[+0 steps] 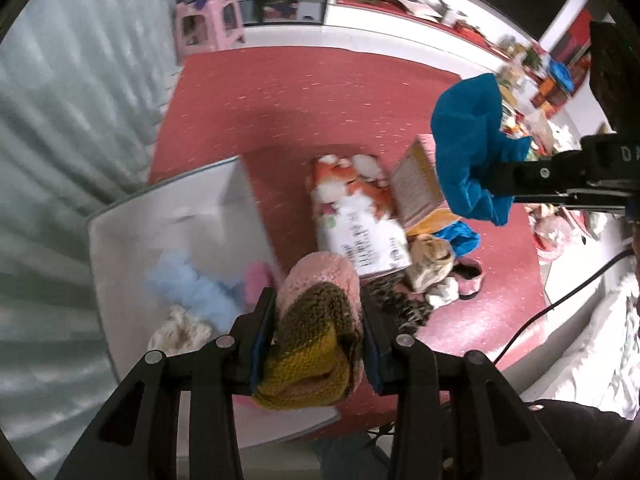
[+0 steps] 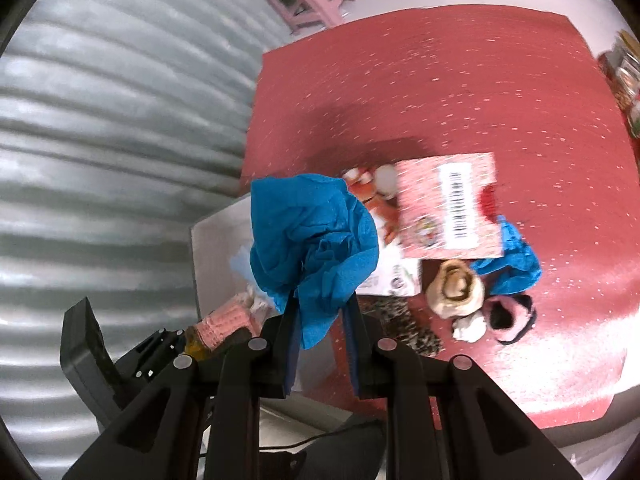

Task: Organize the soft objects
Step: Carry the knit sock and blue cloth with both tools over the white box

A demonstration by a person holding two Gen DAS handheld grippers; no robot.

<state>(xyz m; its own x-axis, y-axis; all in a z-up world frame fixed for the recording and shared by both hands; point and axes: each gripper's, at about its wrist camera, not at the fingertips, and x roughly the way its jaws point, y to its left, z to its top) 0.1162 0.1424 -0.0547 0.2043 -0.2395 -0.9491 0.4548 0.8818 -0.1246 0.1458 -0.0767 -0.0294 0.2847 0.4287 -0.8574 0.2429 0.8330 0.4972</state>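
My left gripper (image 1: 318,316) is shut on a pink fuzzy slipper with a brown-and-yellow knit piece (image 1: 316,332), held above the edge of a white bin (image 1: 160,216). The bin holds a light blue fluffy item (image 1: 192,284), a cream item (image 1: 180,330) and a pink one (image 1: 258,280). My right gripper (image 2: 322,312) is shut on a blue cloth (image 2: 312,236), held above the red mat; it also shows in the left wrist view (image 1: 472,152). On the mat lie a second blue cloth (image 2: 516,264), a beige item (image 2: 456,290), a pink slipper (image 2: 510,316) and a leopard-print piece (image 2: 408,324).
A tissue pack (image 1: 356,216) and a pink cardboard box (image 2: 448,204) stand on the red mat (image 2: 440,80). A grey curtain (image 2: 120,140) hangs at the left. A pink stool (image 1: 208,24) stands beyond the mat. A black cable (image 1: 560,300) runs at the right.
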